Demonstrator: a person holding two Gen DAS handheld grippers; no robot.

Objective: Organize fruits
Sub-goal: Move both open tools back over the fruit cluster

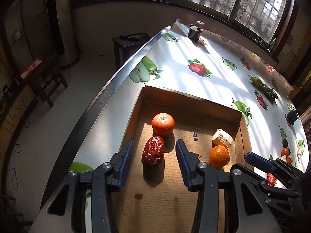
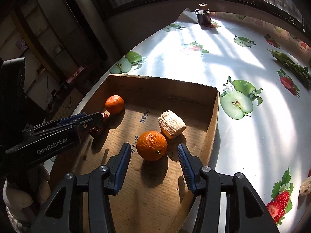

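A shallow cardboard tray (image 1: pixel 186 97) (image 2: pixel 212 120) lies on the fruit-print table. In it are a wrinkled red date (image 1: pixel 153 151), an orange tangerine (image 1: pixel 162 123) (image 2: pixel 114 104) behind it, a second tangerine (image 1: pixel 219 156) (image 2: pixel 151 145) and a pale fibrous chunk (image 1: pixel 222 138) (image 2: pixel 171 124). My left gripper (image 1: pixel 154 147) is open, its jaws either side of the date without touching it. My right gripper (image 2: pixel 153 149) is open around the second tangerine, apart from it. The left gripper (image 2: pixel 81 120) hides most of the date in the right wrist view.
Several small fruits (image 1: pixel 285 151) lie on the table right of the tray. A green leafy bunch (image 1: pixel 264 87) (image 2: pixel 291 66) lies further back. A dark jar (image 1: pixel 195 32) (image 2: pixel 203 17) stands at the far end. The table's left edge (image 1: pixel 108 89) drops to the floor.
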